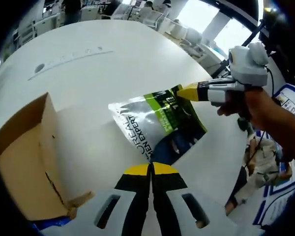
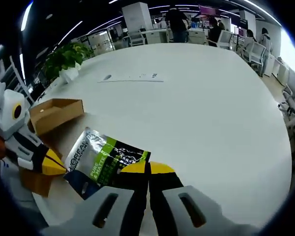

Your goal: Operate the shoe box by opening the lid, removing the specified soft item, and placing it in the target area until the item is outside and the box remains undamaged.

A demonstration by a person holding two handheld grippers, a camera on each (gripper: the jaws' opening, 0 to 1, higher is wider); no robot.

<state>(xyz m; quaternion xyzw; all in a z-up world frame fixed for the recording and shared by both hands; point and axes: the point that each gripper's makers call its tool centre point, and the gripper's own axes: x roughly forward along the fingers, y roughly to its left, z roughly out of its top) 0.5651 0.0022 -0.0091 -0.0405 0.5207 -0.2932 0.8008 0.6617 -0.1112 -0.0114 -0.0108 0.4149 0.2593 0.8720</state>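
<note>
- Left gripper view:
  - Left gripper (image 1: 151,168) at the bottom, yellow tips pressed together, clamped on the near edge of the pouch (image 1: 160,123).
  - Pouch silver, green and dark, lying flat over the white table (image 1: 113,59), long axis running from the near jaws up and right toward the other gripper; white lettering reads sideways along the silver end at left.
  - Right gripper (image 1: 187,92) coming in from the right, held by a hand (image 1: 253,105), yellow tip touching the pouch's far green corner; jaws seem closed on that corner.
  - Box (image 1: 27,157), brown cardboard, at the left, open, standing on the table just beside the pouch but apart from it; a torn flap at its near corner.
  - Chairs (image 1: 152,14) and desks beyond the table's far edge.

- Right gripper view:
  - Right gripper (image 2: 148,169) at the bottom, yellow tips together, gripping the pouch (image 2: 101,162) at its green and dark end.
  - Pouch stretches from these jaws leftward, silver lettered end toward the left gripper (image 2: 54,164), whose yellow tip meets the pouch's lower left corner; jaw gap there not clear.
  - Box (image 2: 54,114) behind the pouch at left, open top, upright on the table (image 2: 201,108).
  - Plant (image 2: 66,59) past the table's left edge; people (image 2: 177,22) standing far behind.
</note>
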